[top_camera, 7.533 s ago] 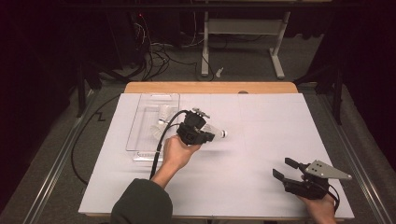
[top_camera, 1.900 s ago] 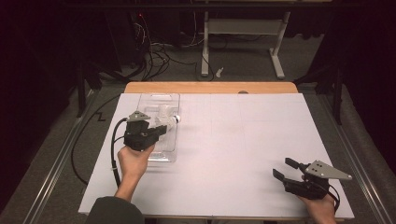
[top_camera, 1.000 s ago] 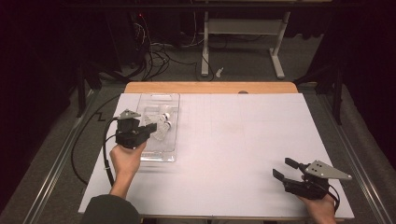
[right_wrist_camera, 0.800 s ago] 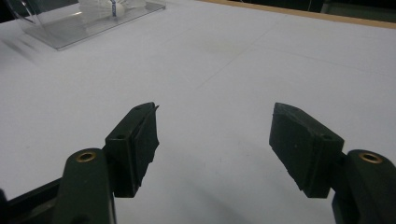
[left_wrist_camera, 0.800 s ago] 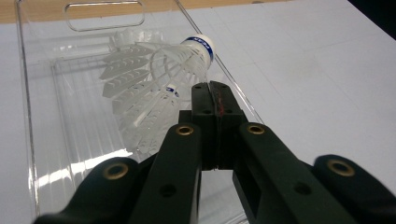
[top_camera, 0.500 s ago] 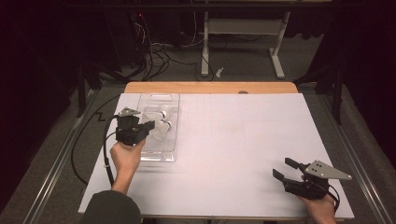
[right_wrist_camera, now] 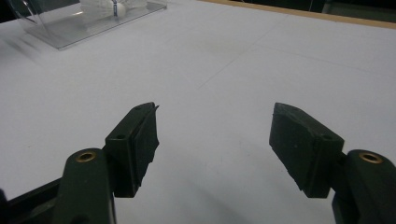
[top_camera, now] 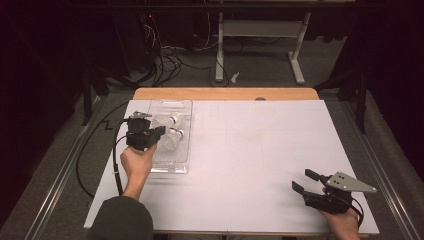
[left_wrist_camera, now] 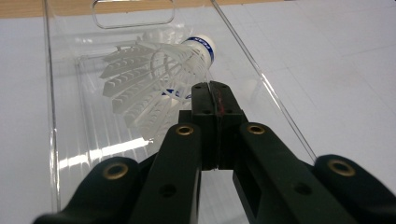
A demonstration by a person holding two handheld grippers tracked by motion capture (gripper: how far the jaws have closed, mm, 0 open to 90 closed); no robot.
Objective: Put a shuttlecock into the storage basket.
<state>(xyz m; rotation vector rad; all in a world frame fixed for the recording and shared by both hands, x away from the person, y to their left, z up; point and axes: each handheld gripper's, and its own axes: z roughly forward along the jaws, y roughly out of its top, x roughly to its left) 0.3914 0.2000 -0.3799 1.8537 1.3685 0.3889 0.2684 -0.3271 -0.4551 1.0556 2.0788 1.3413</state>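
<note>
Your left gripper (left_wrist_camera: 215,91) has its two black jaws pressed flat together, pad against pad, with nothing held between them. In the left gripper view its tip sits just in front of the skirt of a white feathered shuttlecock (left_wrist_camera: 159,70) and overlaps it; whether the tip touches the feathers cannot be told.

Your left hand (top_camera: 136,162) holds this gripper over the near left part of a clear, rectangular plastic tray (top_camera: 172,167), forearm rising from the lower edge of the high view and the jaws pointing away from you, toward the tray's far end.

Your right gripper (top_camera: 302,182) stands wide open, its two black pads (right_wrist_camera: 140,140) well apart and empty above the bare white table cover (right_wrist_camera: 224,70). Your right hand (top_camera: 345,222) keeps it low at the near right corner of the table, well apart from the tray.

The shuttlecock lies on its side inside the tray, its white cork cap ringed by a blue band and turned to the right and away from the camera in the left gripper view, its ribbed feather skirt spreading to the left. In the high view, a second white shuttlecock (top_camera: 175,135) lies beside it in the tray.
</note>
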